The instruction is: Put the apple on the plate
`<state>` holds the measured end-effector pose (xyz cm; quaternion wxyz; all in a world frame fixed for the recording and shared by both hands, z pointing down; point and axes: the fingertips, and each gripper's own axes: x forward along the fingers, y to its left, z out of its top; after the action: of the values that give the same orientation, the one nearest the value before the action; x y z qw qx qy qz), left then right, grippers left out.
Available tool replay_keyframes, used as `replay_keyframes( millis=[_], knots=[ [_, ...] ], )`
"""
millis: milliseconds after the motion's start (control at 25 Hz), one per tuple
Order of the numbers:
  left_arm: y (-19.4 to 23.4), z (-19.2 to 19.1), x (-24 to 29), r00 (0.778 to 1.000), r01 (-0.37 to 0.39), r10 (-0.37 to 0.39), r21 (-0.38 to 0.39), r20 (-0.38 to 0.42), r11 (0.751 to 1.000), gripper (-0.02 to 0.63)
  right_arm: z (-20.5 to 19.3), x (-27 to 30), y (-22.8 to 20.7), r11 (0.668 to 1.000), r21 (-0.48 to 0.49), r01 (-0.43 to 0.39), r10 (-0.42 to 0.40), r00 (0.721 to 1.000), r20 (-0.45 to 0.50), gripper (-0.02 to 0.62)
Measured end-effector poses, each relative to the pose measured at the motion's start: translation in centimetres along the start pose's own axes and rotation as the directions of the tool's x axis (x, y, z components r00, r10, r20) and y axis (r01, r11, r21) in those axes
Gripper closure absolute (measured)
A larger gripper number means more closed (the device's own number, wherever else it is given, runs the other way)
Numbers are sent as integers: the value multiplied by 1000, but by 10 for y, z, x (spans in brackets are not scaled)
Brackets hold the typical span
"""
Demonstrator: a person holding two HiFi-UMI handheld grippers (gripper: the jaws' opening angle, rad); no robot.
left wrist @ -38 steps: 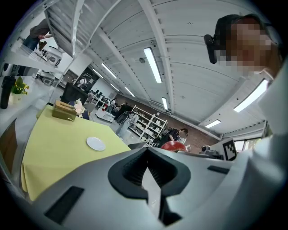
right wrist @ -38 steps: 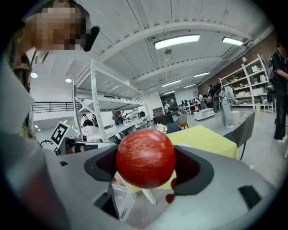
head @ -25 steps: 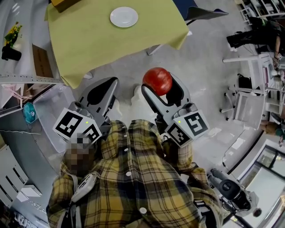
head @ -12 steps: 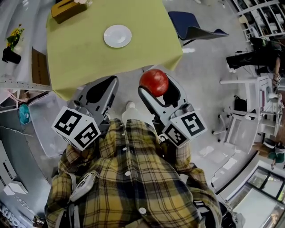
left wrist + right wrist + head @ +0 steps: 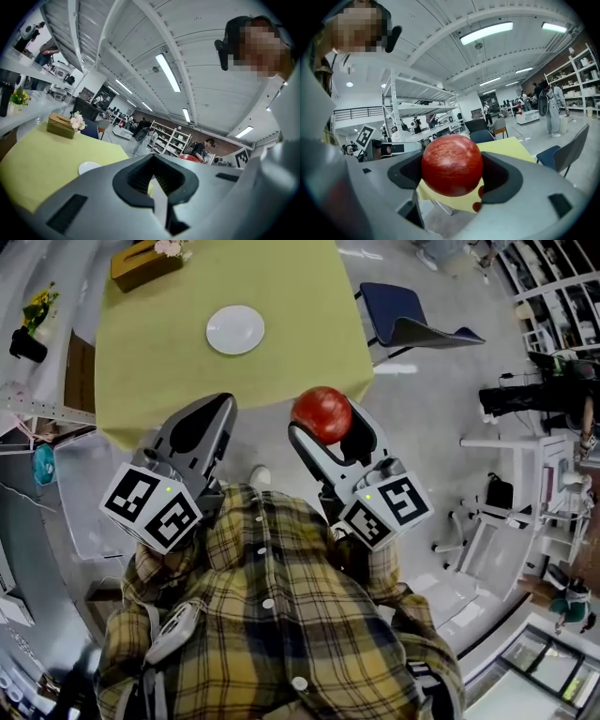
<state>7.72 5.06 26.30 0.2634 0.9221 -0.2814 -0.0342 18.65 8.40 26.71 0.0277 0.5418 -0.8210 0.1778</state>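
Note:
A red apple (image 5: pixel 322 414) is held in my right gripper (image 5: pixel 325 424), which is shut on it in the air above the floor, just short of the near edge of the table (image 5: pixel 281 296). In the right gripper view the apple (image 5: pixel 452 165) fills the hollow between the jaws of the right gripper (image 5: pixel 454 185). A small white plate (image 5: pixel 235 329) lies bare on the yellow-green tablecloth, ahead and to the left of the apple. My left gripper (image 5: pixel 200 430) hangs beside the right one, shut with nothing in it. From the left gripper (image 5: pixel 154 180) view the plate (image 5: pixel 89 167) shows low on the table.
A brown tissue box (image 5: pixel 145 261) sits at the table's far left corner. A blue chair (image 5: pixel 412 320) stands at the table's right side. A pot of yellow flowers (image 5: pixel 28 329) and a counter are on the left. White racks (image 5: pixel 525 512) stand at right.
The table and plate have slid down towards me in the head view, so both grippers are closer to the table edge. The right gripper has kept hold of the apple.

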Motion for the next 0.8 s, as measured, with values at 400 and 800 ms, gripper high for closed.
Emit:
replay_keyframes(
  millis=[400,800],
  knots=[
    [-3,-12,7,994,-107,107,-9,23,994,598,-5,1,-19,994,19,-104,104,994,-32,241],
    [41,-1,22,991,-132,132,-32,17,991,598,-9,48,-23,991,27,-128,130,989,-72,241]
  ],
)
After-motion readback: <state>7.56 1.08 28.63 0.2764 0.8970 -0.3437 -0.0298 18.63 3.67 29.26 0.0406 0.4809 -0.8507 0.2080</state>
